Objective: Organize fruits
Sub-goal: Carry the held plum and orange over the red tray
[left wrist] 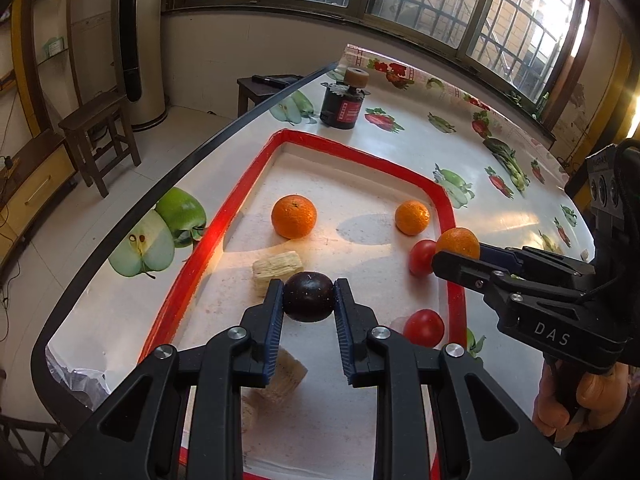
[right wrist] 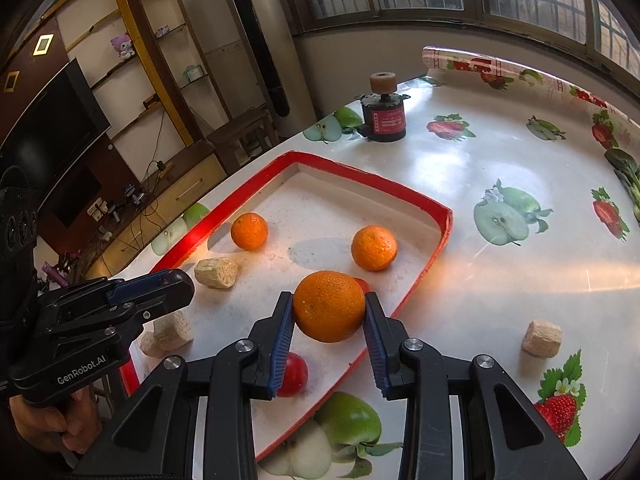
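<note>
Holding one fruit each, both grippers hover over a shallow red-rimmed tray (left wrist: 362,156) that sits on a surface (right wrist: 500,168) covered in a fruit-print cloth. The left gripper (left wrist: 308,298) has its jaws clamped on a dark plum (left wrist: 308,297), gripped at its widest part, above the near middle of the tray. The right gripper (right wrist: 329,312) has its jaws clamped on a large orange (right wrist: 329,306), held over the tray's right edge; the blue ribbed pads (right wrist: 283,340) press its sides.

Loose in the tray lie two smaller oranges: one toward the far left (left wrist: 294,216), one toward the far right (left wrist: 412,217). Two red tomatoes, one (left wrist: 420,258) just beneath the held orange and one (left wrist: 424,327) nearer the camera, rest along the right rim. Pale, fibrous tan blocks (left wrist: 277,270) sit near the left rim, and another block (right wrist: 542,338) lies outside the tray on the surface. A dark jar (left wrist: 341,104) with a cork-like top stands well beyond the tray.

Gripping each fruit across its middle likely keeps the round shapes from rolling free. Judging by the layout, fruits are being gathered into the tray, perhaps grouped by kind; where the two held fruits belong cannot be told.
</note>
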